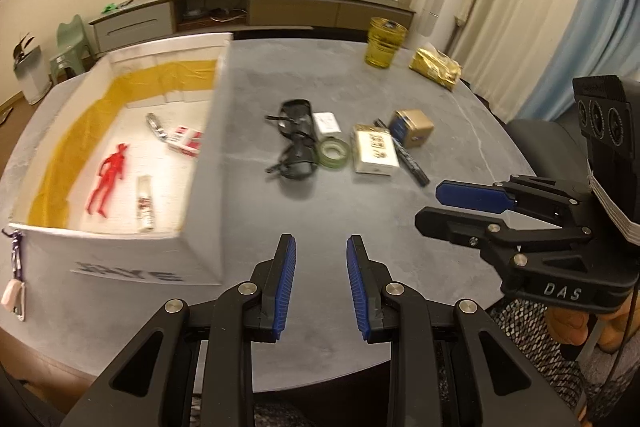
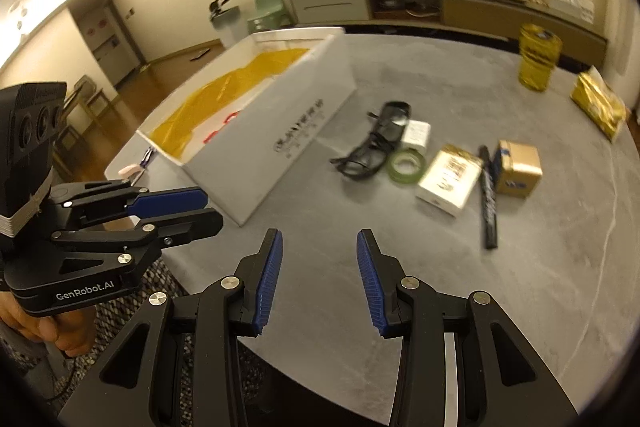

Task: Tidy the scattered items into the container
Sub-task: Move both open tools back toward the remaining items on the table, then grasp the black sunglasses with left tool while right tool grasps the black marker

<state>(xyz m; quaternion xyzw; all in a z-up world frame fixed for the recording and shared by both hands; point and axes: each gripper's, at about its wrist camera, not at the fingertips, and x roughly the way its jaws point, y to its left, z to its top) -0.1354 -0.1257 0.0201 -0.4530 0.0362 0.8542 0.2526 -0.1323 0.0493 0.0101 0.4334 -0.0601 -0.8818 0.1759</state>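
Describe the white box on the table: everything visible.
The white box is a large open-topped rectangular container, apparently cardboard or foam, standing upright on the grey table left of the scattered items. Dark, blurred printing marks its outer walls. A yellow sheet lines the far and left inner walls. On its floor lie a red figure, a red-and-white pack, a clear tube and a small silvery item. Neither gripper touches it.
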